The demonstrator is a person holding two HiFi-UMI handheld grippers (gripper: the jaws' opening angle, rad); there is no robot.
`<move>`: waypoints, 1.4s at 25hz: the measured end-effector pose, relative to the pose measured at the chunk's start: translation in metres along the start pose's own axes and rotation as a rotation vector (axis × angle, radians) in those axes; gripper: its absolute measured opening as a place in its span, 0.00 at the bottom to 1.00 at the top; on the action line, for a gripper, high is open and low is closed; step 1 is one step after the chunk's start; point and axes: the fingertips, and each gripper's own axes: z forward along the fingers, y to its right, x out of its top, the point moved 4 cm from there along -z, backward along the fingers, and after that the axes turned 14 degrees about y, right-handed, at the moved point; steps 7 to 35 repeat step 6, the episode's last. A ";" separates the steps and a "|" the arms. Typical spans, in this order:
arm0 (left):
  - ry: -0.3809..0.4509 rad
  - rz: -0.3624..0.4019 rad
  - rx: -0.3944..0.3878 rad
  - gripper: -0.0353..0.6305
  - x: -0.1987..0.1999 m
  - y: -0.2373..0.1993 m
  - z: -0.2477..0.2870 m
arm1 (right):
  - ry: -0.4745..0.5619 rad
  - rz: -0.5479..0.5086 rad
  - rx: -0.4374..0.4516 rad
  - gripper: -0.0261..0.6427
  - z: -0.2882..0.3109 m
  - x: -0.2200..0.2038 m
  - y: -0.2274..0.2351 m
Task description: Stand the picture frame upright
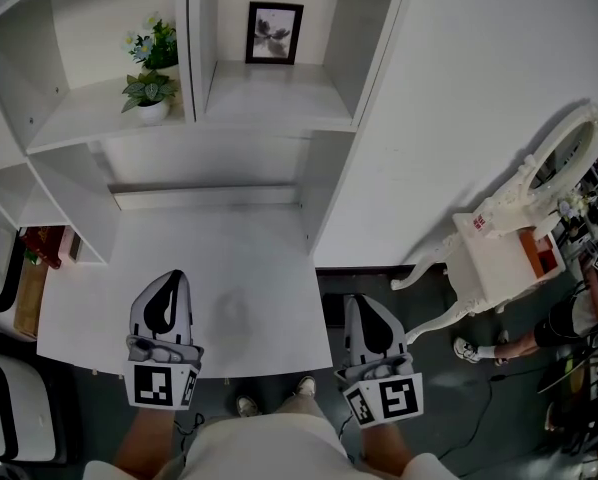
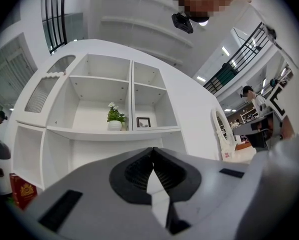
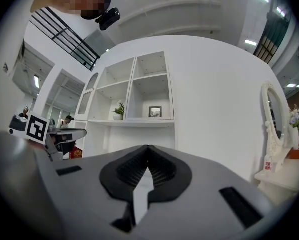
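A small black picture frame [image 1: 274, 33] stands upright at the back of the right-hand shelf compartment; it shows too as the picture frame [image 2: 143, 122] in the left gripper view and the picture frame [image 3: 155, 112] in the right gripper view. My left gripper [image 1: 165, 293] hovers over the near left of the white desk [image 1: 259, 258], shut and empty. My right gripper [image 1: 366, 318] hangs just past the desk's near right corner, also shut with nothing in it. Both are far from the frame. The jaw tips of the left gripper [image 2: 152, 150] and right gripper [image 3: 147, 148] meet.
A potted plant [image 1: 149, 78] with white flowers stands in the left shelf compartment beside the frame's compartment. An ornate white dressing table with an oval mirror [image 1: 524, 218] stands on the floor at right. A red box [image 1: 41, 245] sits left of the desk. People are at the far right.
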 end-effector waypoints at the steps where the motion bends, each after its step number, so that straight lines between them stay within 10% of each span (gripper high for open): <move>1: 0.000 -0.002 -0.002 0.08 -0.001 0.000 0.000 | 0.000 -0.001 -0.002 0.05 -0.001 0.000 0.000; 35: 0.001 -0.006 -0.011 0.08 -0.003 0.002 0.000 | -0.002 -0.003 -0.011 0.05 -0.003 -0.001 0.000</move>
